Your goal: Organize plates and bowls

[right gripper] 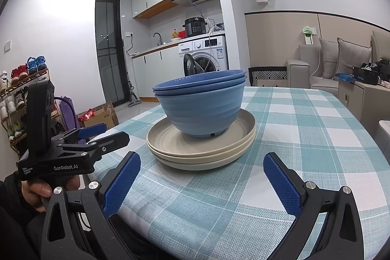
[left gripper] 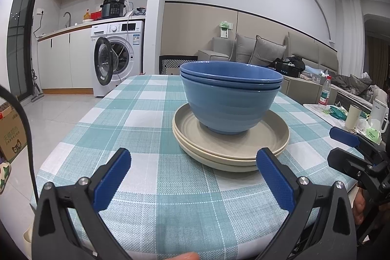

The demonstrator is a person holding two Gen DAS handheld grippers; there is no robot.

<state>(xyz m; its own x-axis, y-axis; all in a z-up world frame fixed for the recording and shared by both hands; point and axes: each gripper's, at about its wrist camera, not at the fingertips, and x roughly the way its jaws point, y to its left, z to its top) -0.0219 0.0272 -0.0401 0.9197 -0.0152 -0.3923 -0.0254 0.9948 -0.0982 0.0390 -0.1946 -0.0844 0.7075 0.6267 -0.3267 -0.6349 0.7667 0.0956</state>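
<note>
Nested blue bowls stand upright on a stack of beige plates in the middle of the checked table. My left gripper hangs open just short of the plates, with nothing between its blue pads. My right gripper is open too, a little before the plates' near rim. Each view catches the other gripper at its side: the right gripper at the right edge, the left gripper at the left, held by a hand.
A side table to the right carries a water bottle, a cup and a kettle. A washing machine with its door open and kitchen cabinets stand beyond the table. A sofa, a shoe rack and cardboard boxes line the room.
</note>
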